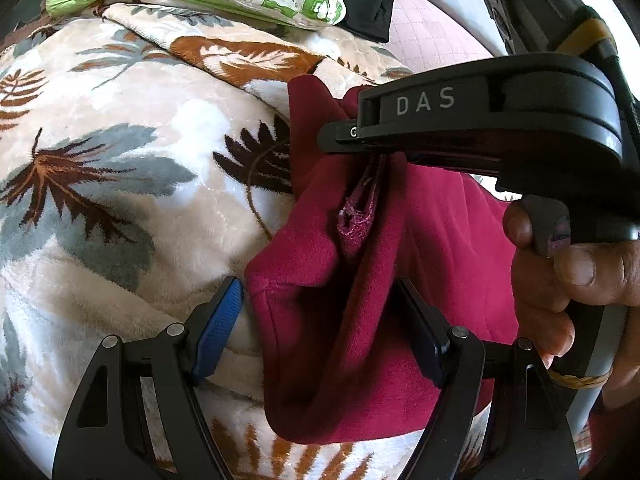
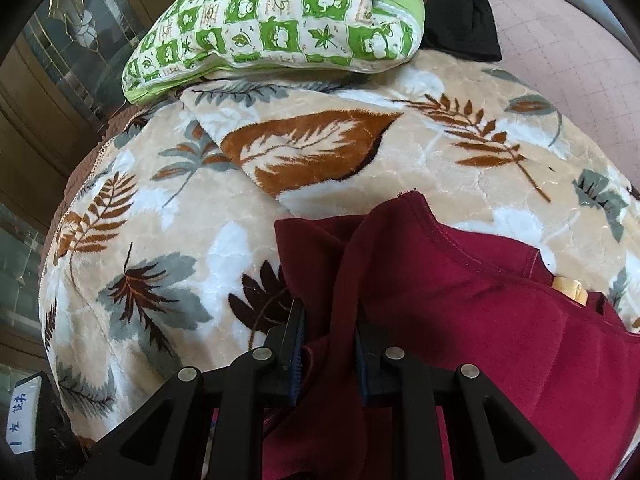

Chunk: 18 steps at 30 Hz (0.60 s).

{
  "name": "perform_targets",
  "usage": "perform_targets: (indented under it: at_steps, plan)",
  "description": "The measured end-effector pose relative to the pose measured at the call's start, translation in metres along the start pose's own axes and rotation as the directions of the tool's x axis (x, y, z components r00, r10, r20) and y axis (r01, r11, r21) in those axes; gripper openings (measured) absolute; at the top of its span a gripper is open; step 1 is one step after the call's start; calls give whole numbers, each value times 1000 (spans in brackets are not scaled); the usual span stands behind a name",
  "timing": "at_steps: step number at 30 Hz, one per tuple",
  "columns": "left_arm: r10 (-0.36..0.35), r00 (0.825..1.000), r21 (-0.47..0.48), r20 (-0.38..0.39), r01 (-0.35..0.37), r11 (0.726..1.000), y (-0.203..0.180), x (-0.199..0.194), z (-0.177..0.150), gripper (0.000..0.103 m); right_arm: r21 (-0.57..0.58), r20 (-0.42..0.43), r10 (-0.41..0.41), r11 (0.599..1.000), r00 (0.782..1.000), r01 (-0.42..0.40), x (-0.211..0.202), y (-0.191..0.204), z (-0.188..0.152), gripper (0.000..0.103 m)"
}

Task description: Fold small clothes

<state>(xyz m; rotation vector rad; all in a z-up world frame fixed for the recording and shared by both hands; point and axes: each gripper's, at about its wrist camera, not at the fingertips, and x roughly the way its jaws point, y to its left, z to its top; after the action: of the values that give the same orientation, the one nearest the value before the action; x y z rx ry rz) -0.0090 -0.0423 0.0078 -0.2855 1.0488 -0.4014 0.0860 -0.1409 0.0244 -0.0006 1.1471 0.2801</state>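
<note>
A dark red garment (image 1: 432, 240) lies bunched on a leaf-patterned blanket (image 1: 120, 200). My left gripper (image 1: 320, 320) is open, its blue-padded fingers either side of a fold of the garment near its lower left edge. My right gripper (image 1: 360, 140) comes in from the right in the left wrist view, shut on a raised ridge of the garment. In the right wrist view the garment (image 2: 480, 320) fills the lower right, and my right gripper (image 2: 330, 320) pinches a fold of it between its jaws.
A green and white patterned pillow (image 2: 280, 20) lies at the back of the blanket (image 2: 160, 220). A black cloth (image 2: 464, 20) sits beside it. A pink quilted surface (image 2: 560, 40) lies at the right. A small tan object (image 2: 570, 289) peeks from the garment.
</note>
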Motion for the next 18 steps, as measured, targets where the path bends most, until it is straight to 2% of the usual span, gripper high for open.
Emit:
perform_targets:
  at_steps: [6,7,8,10,14,18]
  plan:
    - [6,1000,10,5,-6,1000,0,-1,0,75,20,20,26,999,999,-26,-7,-4,-2,20]
    - [6,1000,14,6,-6,1000,-1,-2,0,68,23,25,29,999,999,-30,-8,-4,-2,20]
    - [-13,1000,17,5,13,1000,-1,-3,0,54,28,34,35,999,999,-36,-12,-5,-4,19]
    - [-45,999,17,-1,45,999,-3,-7,-2,42,39,51,42,998,998,-44,-17,-7,-6,18]
    - [-43,999,66,25,41,997,-14,-16,-5,28,60,81,63,996,995,-68,-32,-14,-10,16]
    - [-73,995,140,71,62,988,-31,-32,-8,23,122,138,108,985,985,-125,-53,-33,-19,15]
